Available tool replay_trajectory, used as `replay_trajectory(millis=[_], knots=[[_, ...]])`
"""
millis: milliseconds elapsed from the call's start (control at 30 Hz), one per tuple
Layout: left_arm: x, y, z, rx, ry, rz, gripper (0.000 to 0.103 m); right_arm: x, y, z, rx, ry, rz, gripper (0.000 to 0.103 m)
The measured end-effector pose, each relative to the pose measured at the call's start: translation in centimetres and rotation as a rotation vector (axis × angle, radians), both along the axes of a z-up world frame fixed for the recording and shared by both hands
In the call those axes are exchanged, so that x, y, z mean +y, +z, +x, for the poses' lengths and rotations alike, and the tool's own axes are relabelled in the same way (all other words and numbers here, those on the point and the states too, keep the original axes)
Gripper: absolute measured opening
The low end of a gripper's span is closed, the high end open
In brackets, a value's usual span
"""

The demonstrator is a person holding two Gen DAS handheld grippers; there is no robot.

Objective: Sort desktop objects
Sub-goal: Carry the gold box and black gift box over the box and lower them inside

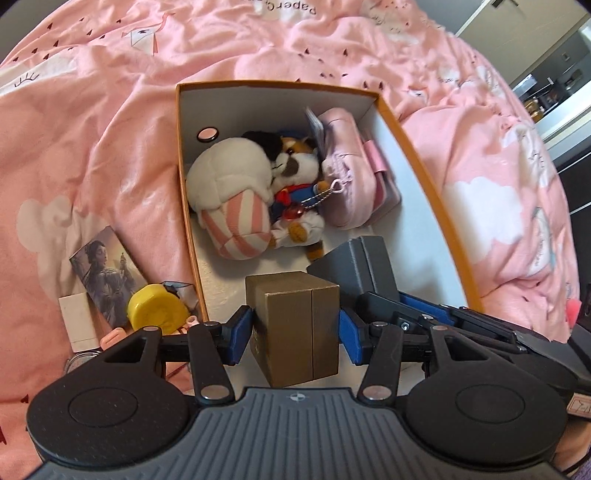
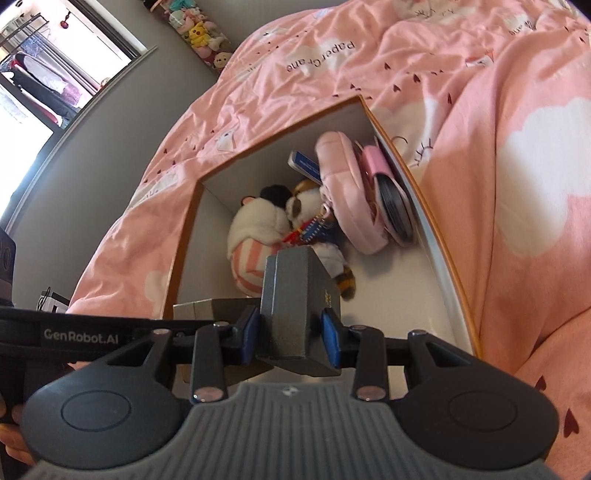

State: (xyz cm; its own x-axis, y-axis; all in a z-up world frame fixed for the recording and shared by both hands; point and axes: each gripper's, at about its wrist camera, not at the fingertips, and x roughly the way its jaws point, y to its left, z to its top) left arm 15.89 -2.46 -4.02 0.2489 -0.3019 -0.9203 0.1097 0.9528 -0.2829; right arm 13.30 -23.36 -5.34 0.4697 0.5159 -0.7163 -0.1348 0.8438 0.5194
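An orange cardboard box (image 1: 417, 155) with a white inside lies open on a pink bedspread. In it lie an ice-cream plush (image 1: 232, 192), a raccoon plush with a keychain (image 1: 295, 162), a pink pouch (image 1: 347, 173) and a pink wallet (image 1: 384, 184). My left gripper (image 1: 295, 328) is shut on a brown-gold box (image 1: 295, 325), held over the near end of the orange box. My right gripper (image 2: 290, 328) is shut on a dark grey box (image 2: 295, 306), also over that near end, right of the brown one. The grey box (image 1: 354, 266) and the right gripper's fingers (image 1: 436, 314) show in the left wrist view.
Left of the orange box, on the bedspread, lie a picture card (image 1: 107, 277), a yellow round case (image 1: 157, 306), a white block (image 1: 75, 317) and small pink items (image 1: 110, 336). The orange box wall (image 2: 436, 236) shows in the right wrist view. Beyond the bed are a grey floor (image 2: 110, 147) and a row of plush toys (image 2: 199, 33).
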Motion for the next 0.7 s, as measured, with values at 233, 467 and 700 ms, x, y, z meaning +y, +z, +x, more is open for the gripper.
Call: replay_trajectory(millis=[233, 467, 700], knots=[[-1.4, -0.6, 1.3, 0.040, 0.020, 0.084, 0.059, 0.9, -2.2, -0.7, 0.021, 0.002, -0.017, 0.039], [-2.9, -1.1, 1.9, 0.041, 0.056, 0.173, 0.059, 1.6, -2.2, -1.8, -0.043, 0.035, -0.101, 0.039], [-3.8, -1.5, 2.1, 0.033, 0.059, 0.254, 0.052, 0.9, -2.2, -1.5, -0.053, 0.028, -0.083, 0.039]])
